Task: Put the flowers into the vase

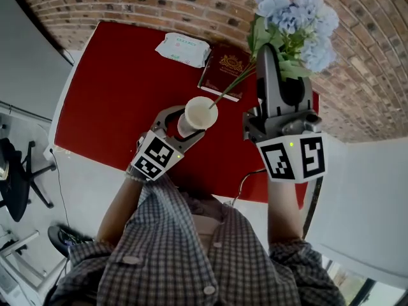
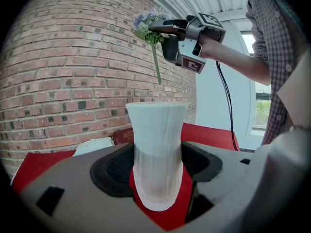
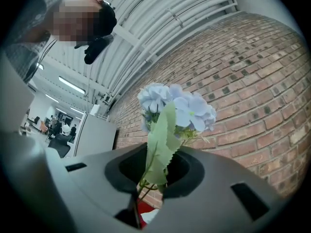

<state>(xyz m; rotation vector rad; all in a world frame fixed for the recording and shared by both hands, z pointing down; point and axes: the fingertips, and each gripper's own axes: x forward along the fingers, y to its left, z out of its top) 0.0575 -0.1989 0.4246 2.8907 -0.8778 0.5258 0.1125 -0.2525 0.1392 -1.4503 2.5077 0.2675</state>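
A white ribbed vase [image 1: 199, 115] stands upright on the red table [image 1: 115, 88], and my left gripper [image 1: 182, 125] is shut on its narrow lower part [image 2: 156, 169]. My right gripper [image 1: 275, 62] is shut on the stems of a bunch of pale blue flowers [image 1: 296, 19] with green leaves [image 3: 160, 149]. It holds them up in the air, to the right of and above the vase. The long green stem [image 1: 234, 83] slants down-left, and its tip hangs over the vase's mouth. In the left gripper view the flowers [image 2: 148, 23] and their stem hang clear above the vase rim.
A white packet of wipes [image 1: 183, 48] and a dark red booklet [image 1: 224, 69] lie on the table beyond the vase. A brick wall [image 1: 191, 5] runs behind the table. A black cable [image 1: 245, 180] hangs off the table's near edge.
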